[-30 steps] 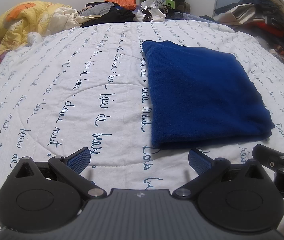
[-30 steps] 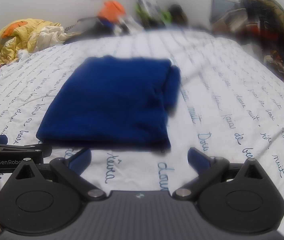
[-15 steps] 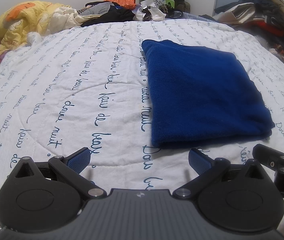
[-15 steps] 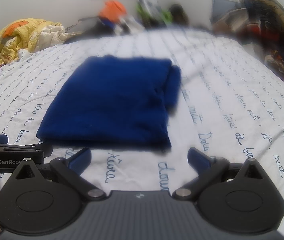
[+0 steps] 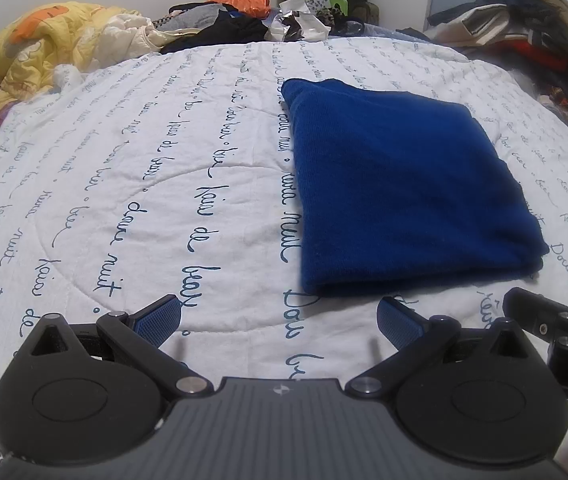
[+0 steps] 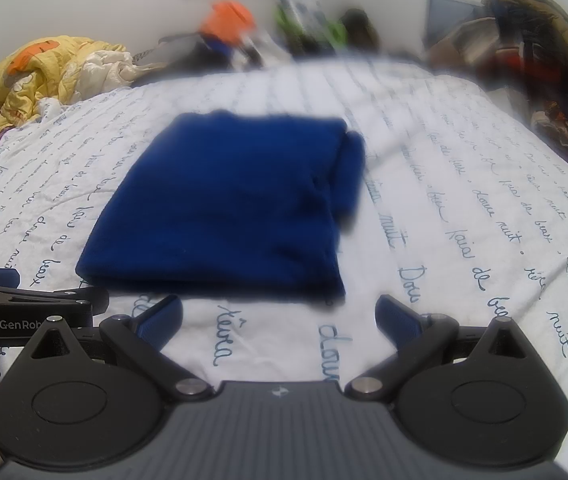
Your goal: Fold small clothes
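Black claw point(image 5: 280, 320), blue ribbed pads point(image 5: 158, 316)

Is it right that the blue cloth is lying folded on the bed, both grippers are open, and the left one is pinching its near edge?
Not quite. The left gripper is not pinching anything: in the left wrist view its jaws stand open above bare bed, short of the near edge. The blue cloth does lie folded, and the right gripper is open too.
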